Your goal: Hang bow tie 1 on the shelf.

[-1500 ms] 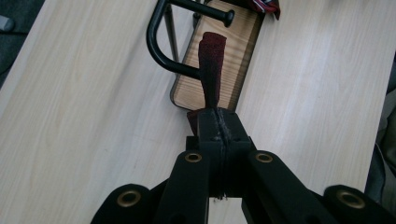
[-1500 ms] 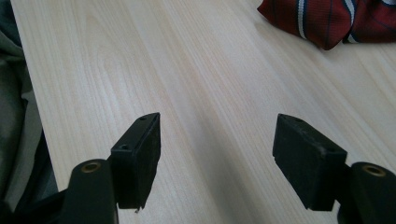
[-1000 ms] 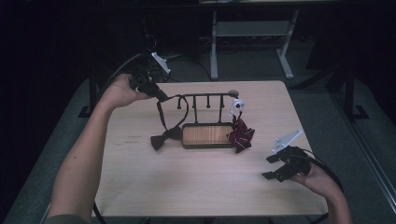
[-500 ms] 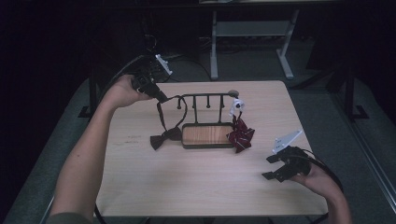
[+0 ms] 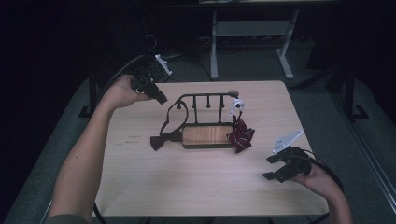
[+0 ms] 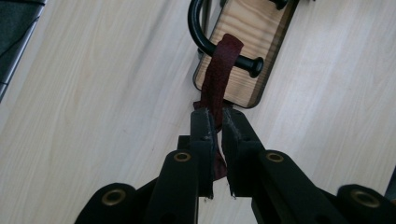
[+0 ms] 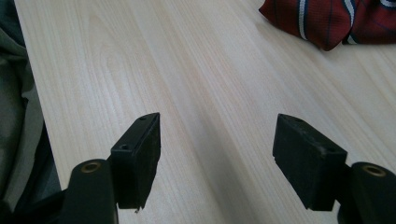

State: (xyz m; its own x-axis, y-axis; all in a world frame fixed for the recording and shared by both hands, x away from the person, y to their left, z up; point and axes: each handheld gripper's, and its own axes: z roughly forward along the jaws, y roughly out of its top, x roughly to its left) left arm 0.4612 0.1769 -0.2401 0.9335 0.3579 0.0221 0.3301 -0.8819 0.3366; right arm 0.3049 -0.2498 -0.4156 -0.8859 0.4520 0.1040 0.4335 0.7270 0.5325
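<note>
Spreading wide and bare around my open right gripper (image 5: pixel 276 167), the table (image 5: pixel 196 186) leaves room to its near edge. My left gripper (image 6: pixel 217 119) has just been easing open, the dark red strap (image 6: pixel 223 65) between its jaws, running lengthwise to the rack's (image 5: pixel 205 119) peg; the bow (image 5: pixel 161 140) lies left of the base.

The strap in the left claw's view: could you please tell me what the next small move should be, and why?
Probably draw the left claw straight back off the strap. The strap already hangs over the rack's end peg, and its bow tie rests on the table beside the wooden base. The claw has just been opening, with the strap between its jaws, so the hanging looks done.
</note>
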